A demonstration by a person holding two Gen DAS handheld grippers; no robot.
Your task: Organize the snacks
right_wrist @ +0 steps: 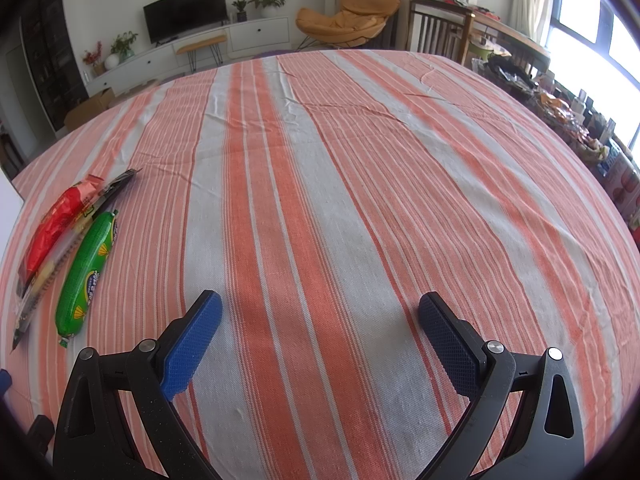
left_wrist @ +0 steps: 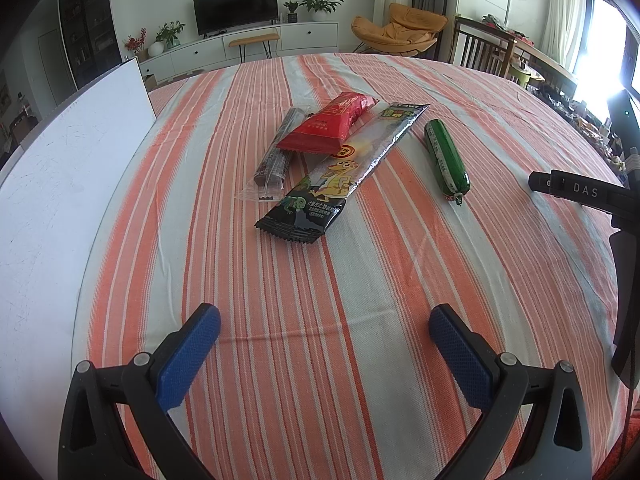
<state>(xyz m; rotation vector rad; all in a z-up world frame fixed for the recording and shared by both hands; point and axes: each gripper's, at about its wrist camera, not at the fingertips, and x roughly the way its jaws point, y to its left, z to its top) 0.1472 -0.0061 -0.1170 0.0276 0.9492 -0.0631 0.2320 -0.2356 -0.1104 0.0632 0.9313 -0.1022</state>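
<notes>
Several snacks lie on the striped tablecloth [left_wrist: 360, 300]. In the left wrist view a red packet [left_wrist: 330, 122] lies partly on a long black and silver cartoon packet [left_wrist: 348, 170] and next to a dark bar in clear wrap [left_wrist: 278, 150]. A green sausage [left_wrist: 446, 160] lies apart to their right. My left gripper [left_wrist: 324, 324] is open and empty, well short of the pile. In the right wrist view the green sausage [right_wrist: 90, 266], the red packet [right_wrist: 54, 228] and the long packet [right_wrist: 60, 256] lie at the far left. My right gripper [right_wrist: 318, 316] is open and empty over bare cloth.
A white board [left_wrist: 68, 184] lies along the table's left side. The right gripper's black body [left_wrist: 580, 192] reaches in at the right of the left wrist view. Beyond the table stand a TV cabinet [left_wrist: 240, 44], an orange chair [left_wrist: 396, 26] and a cluttered wooden table [right_wrist: 520, 52].
</notes>
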